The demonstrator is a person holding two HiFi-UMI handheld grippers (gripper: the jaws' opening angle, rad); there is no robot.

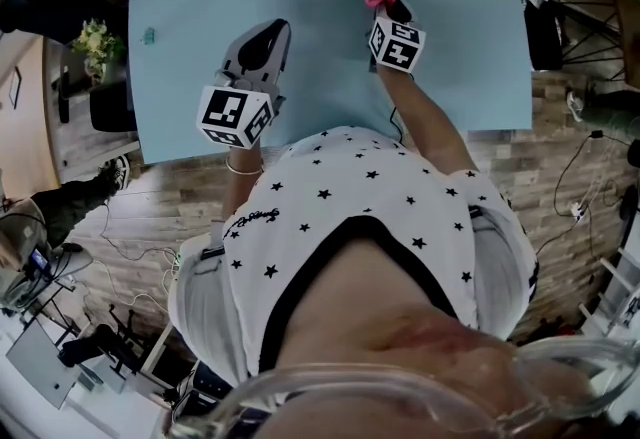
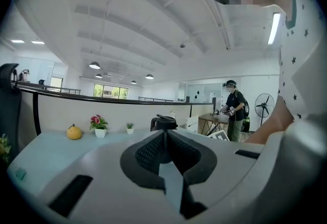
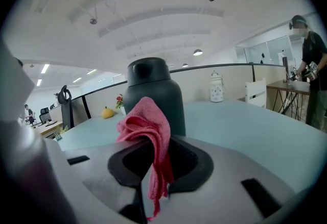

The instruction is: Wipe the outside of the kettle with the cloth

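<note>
- Cloth [image 3: 145, 128] first: it's pink, bunched up and clamped in the right gripper [image 1: 390, 15]. The jaws are closed on it, with a fold hanging down over them.
- Left gripper [image 2: 164, 139] has nothing in it. Its jaws are pressed together, and it sits low over the near part of the light blue table [image 1: 200, 77], well apart from the kettle.
- Both grippers are out in front of the person, who's wearing a white shirt with black stars [image 1: 350, 217].
- The kettle [image 3: 153, 90] is dark with a rounded lid. It stands upright on the table just past the right gripper's tips.
- The cloth is right up against the kettle's lower side, but honestly I can't tell if it's actually touching.
- From the left gripper view the kettle's top pokes up just beyond the closed jaws.
- Further back along the table's far edge:
  - a small orange pumpkin [image 2: 74, 132]
  - a white pot of red flowers [image 2: 99, 126]
  - a tiny green plant [image 2: 130, 127]
  - a white patterned jar [image 3: 216, 89]
- Way back in the room, another person [image 2: 235, 110] stands at a wooden desk near a floor fan [image 2: 263, 105].
</note>
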